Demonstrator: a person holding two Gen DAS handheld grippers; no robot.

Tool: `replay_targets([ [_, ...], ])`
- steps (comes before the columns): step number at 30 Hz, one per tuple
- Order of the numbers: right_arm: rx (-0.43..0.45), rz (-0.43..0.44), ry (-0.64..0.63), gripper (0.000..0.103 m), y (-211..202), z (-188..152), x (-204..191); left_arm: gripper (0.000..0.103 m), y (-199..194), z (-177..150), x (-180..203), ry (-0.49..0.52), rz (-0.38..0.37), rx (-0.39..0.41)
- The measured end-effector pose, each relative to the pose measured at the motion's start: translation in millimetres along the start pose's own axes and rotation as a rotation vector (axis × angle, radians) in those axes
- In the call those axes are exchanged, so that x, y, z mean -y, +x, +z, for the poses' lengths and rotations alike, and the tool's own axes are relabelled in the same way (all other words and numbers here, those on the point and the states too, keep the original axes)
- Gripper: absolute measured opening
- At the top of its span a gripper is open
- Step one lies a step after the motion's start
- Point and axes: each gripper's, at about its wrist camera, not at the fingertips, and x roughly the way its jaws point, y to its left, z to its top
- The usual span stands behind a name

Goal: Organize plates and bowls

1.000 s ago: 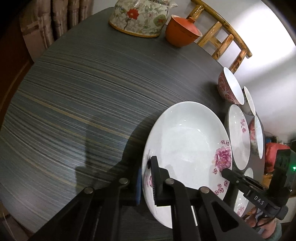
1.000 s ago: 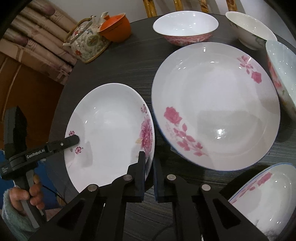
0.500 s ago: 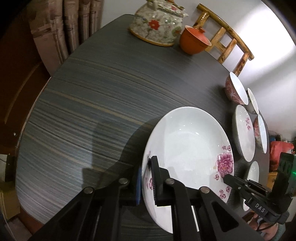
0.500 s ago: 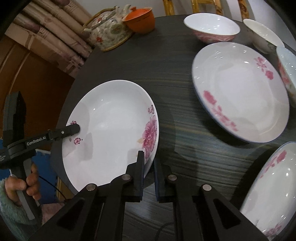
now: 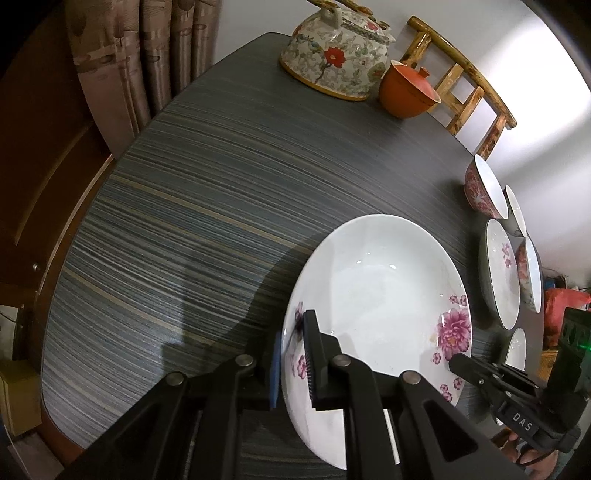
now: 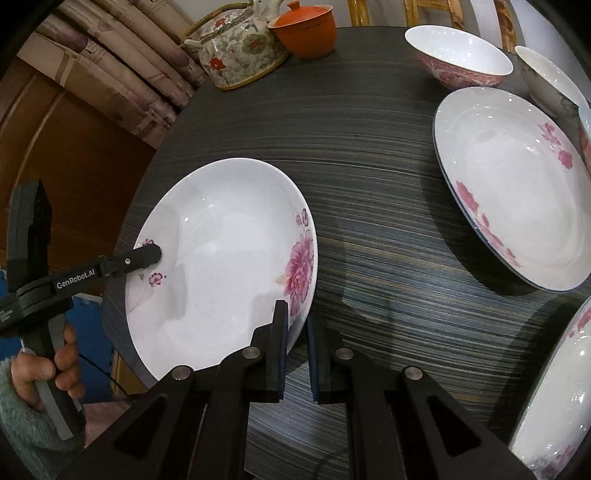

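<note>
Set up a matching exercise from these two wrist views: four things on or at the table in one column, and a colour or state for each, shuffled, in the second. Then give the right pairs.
Things
1. white plate with purple-pink peony
2. lidded cup
3. teapot
4. plate with blue rim

Colour or state
A. orange, next to the teapot
B. floral pattern, handle on top
C. lying free on the table, no gripper on it
D. rim pinched by both the left gripper and the right gripper

Pairs: 1-D, 2-A, 3-B, 4-C
</note>
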Motion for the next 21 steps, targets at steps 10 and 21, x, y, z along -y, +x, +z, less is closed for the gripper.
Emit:
replay_targets([
  [10, -0.007, -0.004, -0.024, 0.013, 2, -4, -5, 0.018, -1, 1, 6, 0.025, 0.085, 0.006],
  [21, 0.008, -0.013, -0.03, 0.027, -28, -13, 8, 0.029, -43, -15, 30, 0.095, 0.337, 0.16],
])
